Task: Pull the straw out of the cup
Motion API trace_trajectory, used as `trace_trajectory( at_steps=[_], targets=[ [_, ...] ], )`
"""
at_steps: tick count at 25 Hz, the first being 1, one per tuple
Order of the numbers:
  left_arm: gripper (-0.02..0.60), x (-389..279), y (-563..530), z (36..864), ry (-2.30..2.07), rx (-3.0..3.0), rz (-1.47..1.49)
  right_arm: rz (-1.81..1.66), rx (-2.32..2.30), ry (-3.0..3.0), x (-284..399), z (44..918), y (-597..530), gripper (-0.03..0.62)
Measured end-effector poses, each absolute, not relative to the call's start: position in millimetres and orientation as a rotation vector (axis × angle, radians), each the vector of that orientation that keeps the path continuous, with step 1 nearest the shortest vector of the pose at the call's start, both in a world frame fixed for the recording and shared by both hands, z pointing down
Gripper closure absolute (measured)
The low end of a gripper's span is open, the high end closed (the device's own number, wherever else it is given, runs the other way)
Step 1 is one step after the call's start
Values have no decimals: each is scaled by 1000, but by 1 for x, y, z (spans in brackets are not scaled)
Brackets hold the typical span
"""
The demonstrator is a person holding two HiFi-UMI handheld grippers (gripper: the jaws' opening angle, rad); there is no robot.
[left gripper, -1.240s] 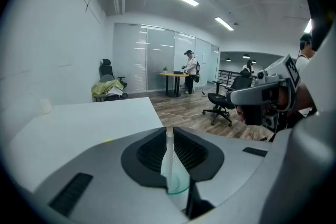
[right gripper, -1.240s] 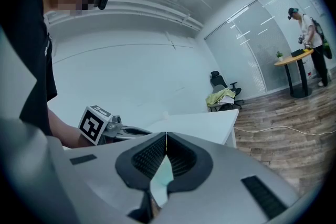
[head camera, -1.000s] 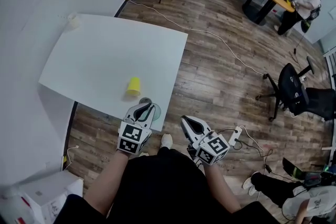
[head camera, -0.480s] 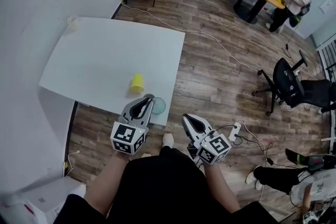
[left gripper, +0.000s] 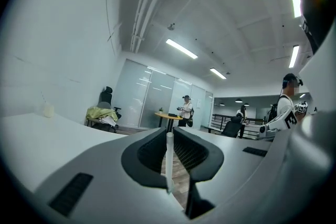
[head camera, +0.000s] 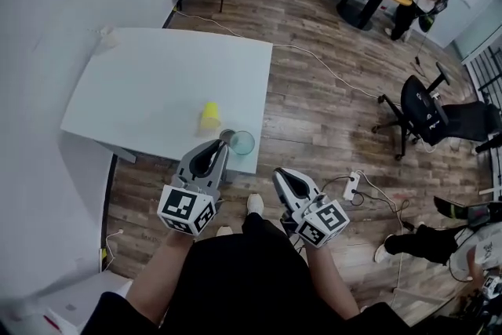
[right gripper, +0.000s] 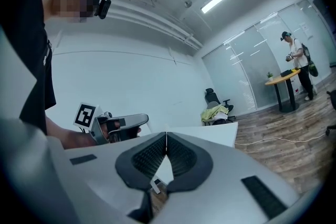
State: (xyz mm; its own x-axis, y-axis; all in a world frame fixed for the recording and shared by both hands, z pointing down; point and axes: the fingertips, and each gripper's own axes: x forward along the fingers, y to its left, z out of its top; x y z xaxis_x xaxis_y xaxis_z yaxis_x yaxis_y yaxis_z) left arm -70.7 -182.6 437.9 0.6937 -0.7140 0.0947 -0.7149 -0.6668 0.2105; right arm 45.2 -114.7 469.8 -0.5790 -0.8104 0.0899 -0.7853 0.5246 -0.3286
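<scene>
White table (head camera: pixel 141 82) ahead; straw (left gripper: pixel 168 160) tight between left gripper (head camera: pixel 220 145) fingers (left gripper: pixel 147 152); right gripper (right gripper: pixel 166 135) fingers (right gripper: pixel 185 157) together, empty

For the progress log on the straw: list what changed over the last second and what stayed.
The left gripper, shut on the straw, drew back from the clear cup toward the person, leaving that cup in plain view. The clear cup, the yellow cup and the shut right gripper kept their places.

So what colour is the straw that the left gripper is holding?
White. The straw shows best in the left gripper view.
</scene>
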Motion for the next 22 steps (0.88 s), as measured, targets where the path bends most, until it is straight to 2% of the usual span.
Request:
trace_trajectory(
  at_steps=[10, 22],
  targets=[
    [529, -106, -149, 433, -1162, 2675, -4, -470, -1453, 2588, 39, 447, -78, 572],
    [529, -111, -133, 426, -1264, 2645, 5, -439, -1354, 2676, 35, 438, -71, 572]
  ],
)
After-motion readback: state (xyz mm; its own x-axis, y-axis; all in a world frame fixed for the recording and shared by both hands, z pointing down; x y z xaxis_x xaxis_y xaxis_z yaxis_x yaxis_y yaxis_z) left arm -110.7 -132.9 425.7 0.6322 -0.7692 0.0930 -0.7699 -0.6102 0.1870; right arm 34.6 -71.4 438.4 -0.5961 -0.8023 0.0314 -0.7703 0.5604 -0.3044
